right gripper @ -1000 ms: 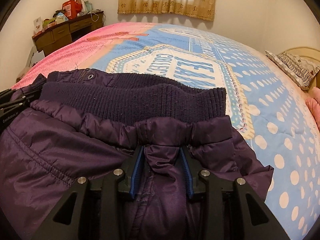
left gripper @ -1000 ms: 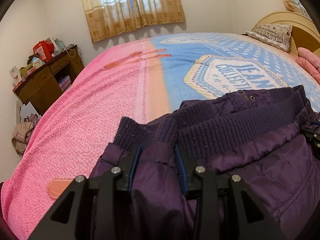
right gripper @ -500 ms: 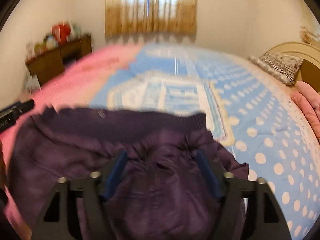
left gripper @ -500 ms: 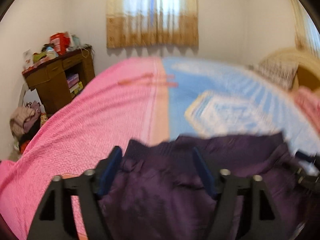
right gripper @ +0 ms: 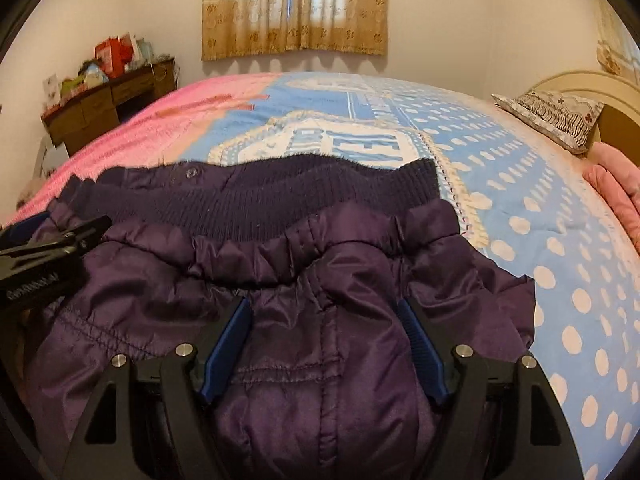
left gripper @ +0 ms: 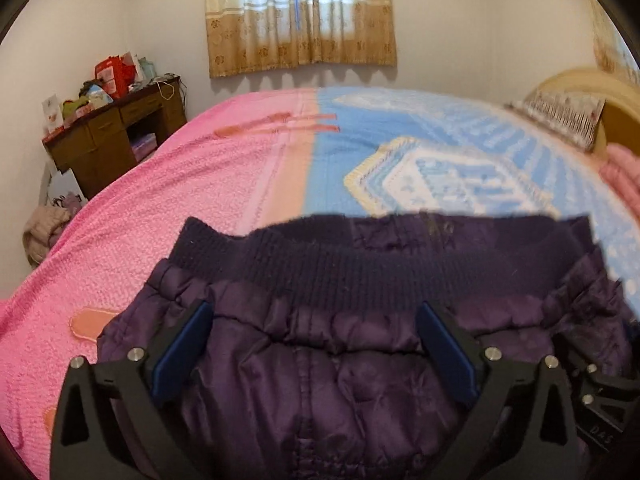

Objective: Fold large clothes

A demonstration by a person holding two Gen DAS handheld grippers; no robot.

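Observation:
A dark purple padded jacket point(left gripper: 320, 384) point(right gripper: 280, 268) lies folded on the bed, its ribbed knit hem point(left gripper: 360, 260) point(right gripper: 260, 204) on the far side. My left gripper point(left gripper: 314, 312) hovers over the jacket's left part with its jaws opening wide. The fabric lies between the blue pads point(left gripper: 180, 352), which do not press on it. My right gripper point(right gripper: 323, 302) stands open over the jacket's right part, a bulge of fabric between its pads point(right gripper: 226, 344) but not pinched. Each gripper shows at the edge of the other's view: the left gripper point(right gripper: 44, 256), the right gripper point(left gripper: 600, 396).
The bed carries a pink and blue bedspread point(left gripper: 180, 200) point(right gripper: 520, 184). A cluttered wooden desk point(left gripper: 112, 136) stands at the far left wall, a heap of clothes point(left gripper: 42, 232) on the floor below it. A patterned pillow point(right gripper: 552, 116), folded pink cloth point(right gripper: 616, 196) and the headboard point(right gripper: 580, 80) are at the right.
Both grippers were shut on pinches of the jacket a second ago; both have let go, opened wide and pulled back a little. The jacket now lies loose on the bed.

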